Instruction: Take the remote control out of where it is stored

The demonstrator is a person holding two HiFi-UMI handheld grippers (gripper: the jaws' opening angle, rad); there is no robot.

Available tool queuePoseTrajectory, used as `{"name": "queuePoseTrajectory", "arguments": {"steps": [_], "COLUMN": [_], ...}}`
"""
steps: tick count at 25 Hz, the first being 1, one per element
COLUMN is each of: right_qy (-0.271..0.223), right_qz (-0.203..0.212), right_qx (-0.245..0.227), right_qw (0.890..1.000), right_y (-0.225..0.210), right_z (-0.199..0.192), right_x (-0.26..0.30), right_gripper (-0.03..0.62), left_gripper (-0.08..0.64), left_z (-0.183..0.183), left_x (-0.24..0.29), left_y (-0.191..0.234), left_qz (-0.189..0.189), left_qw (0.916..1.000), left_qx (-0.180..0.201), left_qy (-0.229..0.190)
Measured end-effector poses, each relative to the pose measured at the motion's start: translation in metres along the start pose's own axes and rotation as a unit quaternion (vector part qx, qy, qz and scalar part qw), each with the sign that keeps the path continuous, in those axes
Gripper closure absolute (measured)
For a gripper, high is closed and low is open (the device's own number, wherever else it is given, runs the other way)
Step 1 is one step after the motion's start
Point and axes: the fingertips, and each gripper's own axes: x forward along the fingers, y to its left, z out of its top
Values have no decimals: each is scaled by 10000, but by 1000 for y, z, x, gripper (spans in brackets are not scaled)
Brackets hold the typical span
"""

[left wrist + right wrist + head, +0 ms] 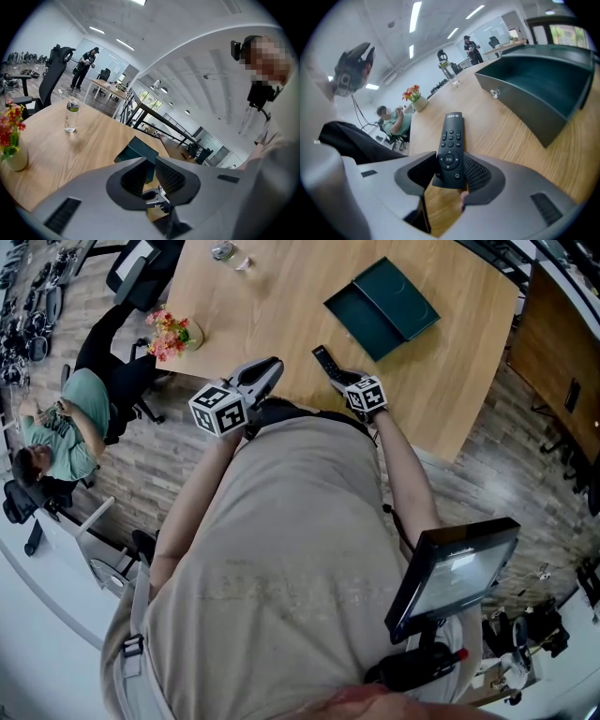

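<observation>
A black remote control (pixel 451 145) lies between the pads of my right gripper (pixel 449 171), which is shut on its lower end and holds it just above the wooden table (pixel 497 136). From the head view the remote control (pixel 323 360) sticks out ahead of the right gripper (pixel 339 379), near the table's front edge. The dark green storage box (pixel 380 307) stands open further back on the table; its inside (pixel 539 89) looks empty. My left gripper (pixel 265 371) hovers at the table edge. Its jaws (pixel 150 171) are nearly together with nothing between them.
A vase of flowers (pixel 171 336) and a water bottle (pixel 228 252) stand on the table's left part. A seated person (pixel 56 432) and office chairs are to the left. A small screen (pixel 455 573) hangs at my right side.
</observation>
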Motion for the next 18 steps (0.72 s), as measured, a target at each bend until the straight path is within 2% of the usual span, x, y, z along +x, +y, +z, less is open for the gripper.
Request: {"name": "queuePoseTrajectory", "arguments": {"steps": [3,5,18], "right_qy": [-134,-142,-164], "right_qz": [457,615,429], "right_qx": [805,1051,875], "right_qw": [9956,9925,9951], "right_y": [-2,-2,-2], "right_z": [6,6,6], "right_x": [-5,-7,-8], "right_gripper": [408,408,408], "left_gripper": [526,526,526], "left_z": [-1,-1,0], "left_x": [1,1,6], "left_y": [-1,-1,-3], "left_qz": [-2,10,-7], "left_qw": [10000,10000,10000], "left_qx": [22,22,2], "left_qy": [23,29,63]}}
